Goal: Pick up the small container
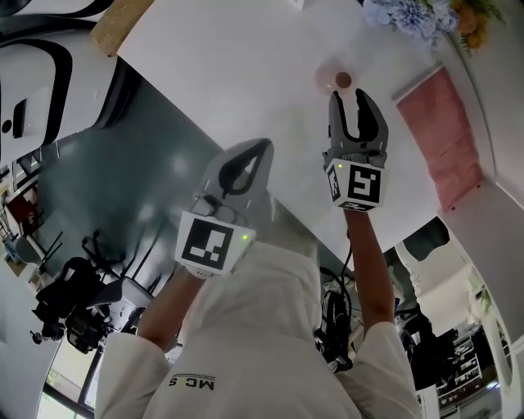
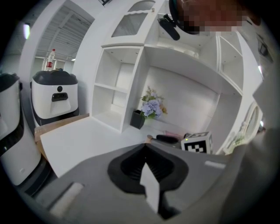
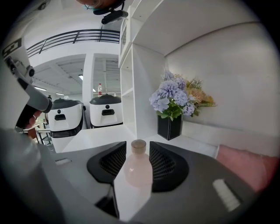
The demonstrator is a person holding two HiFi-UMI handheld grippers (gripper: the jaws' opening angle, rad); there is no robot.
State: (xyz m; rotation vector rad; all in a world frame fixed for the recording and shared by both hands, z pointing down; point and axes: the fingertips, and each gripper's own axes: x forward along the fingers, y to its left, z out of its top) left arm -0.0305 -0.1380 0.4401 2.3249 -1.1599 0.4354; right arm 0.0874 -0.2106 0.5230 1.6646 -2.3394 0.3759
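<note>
- Right claw [image 1: 350,96] was spread wide open, gripping nothing yet.
- Small pale-pink round bottle with a tan cap [image 3: 138,168] stood upright on the white worktop [image 1: 246,74], right between its jaws.
- Left claw [image 2: 145,146] was pinched shut, empty.

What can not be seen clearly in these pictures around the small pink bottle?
- Contact between bottle and right gripper: right gripper view, edges merge.
- Outline of bottle: head view, pale and blurred against the white table.
- Flowers: head view, cut off by the top edge.
- Pink cloth: right gripper view, partly behind that gripper's body.
</note>
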